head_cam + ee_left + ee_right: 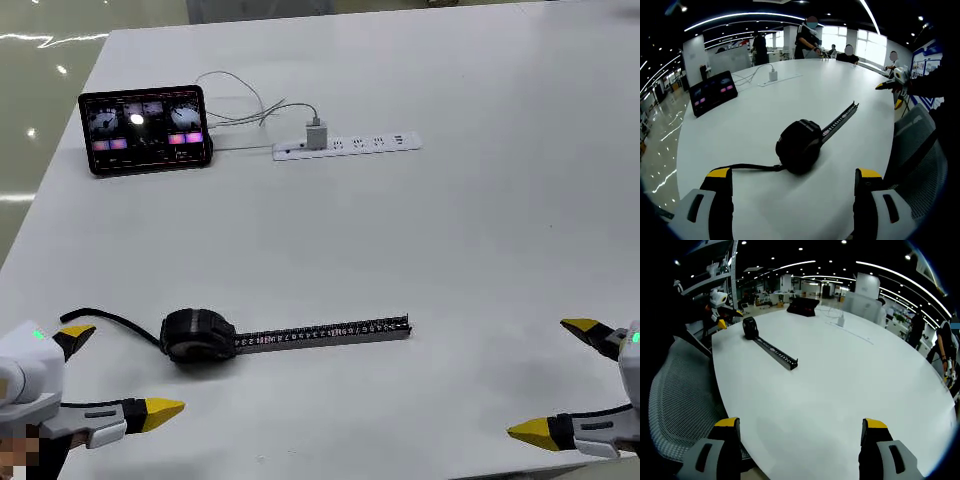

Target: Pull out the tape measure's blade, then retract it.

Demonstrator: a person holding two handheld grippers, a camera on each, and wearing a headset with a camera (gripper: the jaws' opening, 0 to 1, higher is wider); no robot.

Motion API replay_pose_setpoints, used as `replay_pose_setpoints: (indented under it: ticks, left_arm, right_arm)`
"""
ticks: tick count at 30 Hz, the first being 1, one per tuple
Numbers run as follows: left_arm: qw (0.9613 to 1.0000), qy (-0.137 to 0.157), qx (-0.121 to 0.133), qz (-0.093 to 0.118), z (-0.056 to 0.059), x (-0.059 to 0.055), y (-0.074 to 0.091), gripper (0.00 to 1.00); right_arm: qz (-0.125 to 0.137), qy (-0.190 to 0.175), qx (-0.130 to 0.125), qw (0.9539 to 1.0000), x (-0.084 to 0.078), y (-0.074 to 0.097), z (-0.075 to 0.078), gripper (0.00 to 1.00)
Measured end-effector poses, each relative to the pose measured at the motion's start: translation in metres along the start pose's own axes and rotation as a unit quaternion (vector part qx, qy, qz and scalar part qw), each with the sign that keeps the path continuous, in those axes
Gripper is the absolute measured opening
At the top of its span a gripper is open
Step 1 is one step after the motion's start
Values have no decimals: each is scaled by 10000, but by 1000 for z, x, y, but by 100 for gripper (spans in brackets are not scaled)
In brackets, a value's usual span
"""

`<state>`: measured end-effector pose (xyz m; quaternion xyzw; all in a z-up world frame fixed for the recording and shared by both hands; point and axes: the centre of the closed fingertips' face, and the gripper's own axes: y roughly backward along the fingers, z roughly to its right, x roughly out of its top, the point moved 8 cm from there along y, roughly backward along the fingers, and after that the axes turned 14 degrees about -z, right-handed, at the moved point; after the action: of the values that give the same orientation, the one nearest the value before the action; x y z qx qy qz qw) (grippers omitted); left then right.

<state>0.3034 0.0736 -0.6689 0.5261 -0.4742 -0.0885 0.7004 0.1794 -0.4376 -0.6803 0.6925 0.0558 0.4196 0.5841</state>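
Observation:
A black tape measure (198, 335) lies on the white table (400, 240) near its front edge, its blade (322, 333) pulled out flat to the right and a black wrist strap (110, 319) trailing left. My left gripper (122, 372) stands open just left of the case, nothing between its yellow-tipped jaws. In the left gripper view the tape measure (800, 145) sits close ahead of the left gripper (794, 175). My right gripper (560, 380) is open at the table's front right, well away from the blade's end. The tape measure (750, 328) and blade (776, 352) lie far off from the right gripper (799, 425).
A tablet (145, 130) with a lit screen stands at the back left. A white power strip (345, 145) with a charger and cables lies behind the middle. A mesh chair (680, 405) sits by the table's edge. People stand at the table's far side in the left gripper view.

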Motion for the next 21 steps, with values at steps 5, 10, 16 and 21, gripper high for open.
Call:
replay_pose_setpoints:
  ticks: [5,10,16,21]
  left_arm:
    - [10000,43,-33,-7,0,1,-1,99]
    - [10000,72,-18,13,0,4,-1,99]
    - [9996,231,-119,-56,8,10,-4,99]
    - [9997,204,-123,-61,16,17,-8,99]
  right_arm:
    - [0,-20,25,10000,1,0,-1,99]
    - [-45,18,34,10000,3,0,0,99]
    - [-138,36,95,9999,9,1,8,99]
    - [-198,168,140,9996,16,1,16,99]
